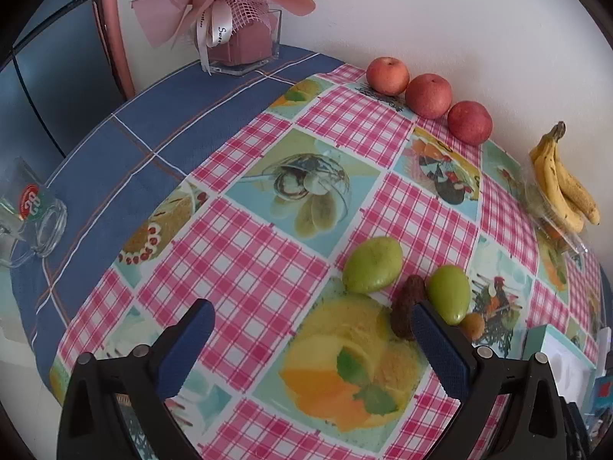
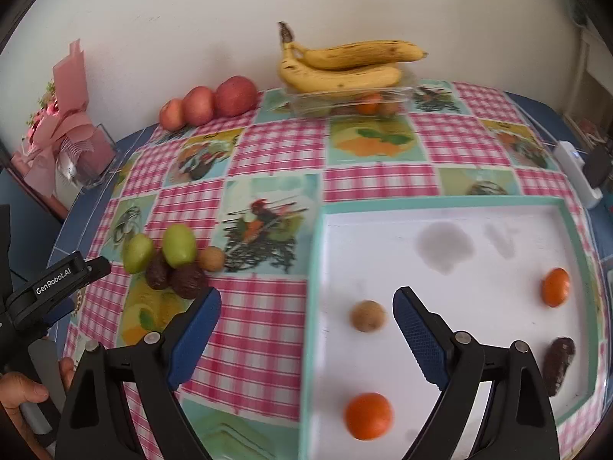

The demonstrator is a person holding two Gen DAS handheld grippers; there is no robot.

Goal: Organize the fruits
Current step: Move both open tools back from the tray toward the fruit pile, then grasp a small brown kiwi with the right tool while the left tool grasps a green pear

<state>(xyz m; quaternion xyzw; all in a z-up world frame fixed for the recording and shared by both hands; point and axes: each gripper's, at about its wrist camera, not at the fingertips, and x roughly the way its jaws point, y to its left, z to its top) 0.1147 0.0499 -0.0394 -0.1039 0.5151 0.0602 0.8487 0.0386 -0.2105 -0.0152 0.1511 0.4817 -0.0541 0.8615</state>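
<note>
Green fruits (image 1: 372, 264) glossy (oval) | left tool (image 1: 312, 329) agape | right tool (image 2: 306, 318) agape

Three red apples (image 2: 208, 103), two bananas (image 2: 345, 67), two green fruits (image 2: 161, 247). In tray (image 2: 440, 207): two oranges (image 2: 368, 416), one tan round fruit (image 2: 368, 315), one dark oblong fruit (image 2: 558, 364). Beside green fruits: two dark fruits (image 2: 176, 276), one tan fruit (image 2: 211, 258).

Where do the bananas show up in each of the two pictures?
Left wrist view: bananas at the right edge, by the wall.
Right wrist view: bananas top centre, lying on a clear box.
Shared landmark: the row of three apples along the wall, left of the bananas in both.
</note>
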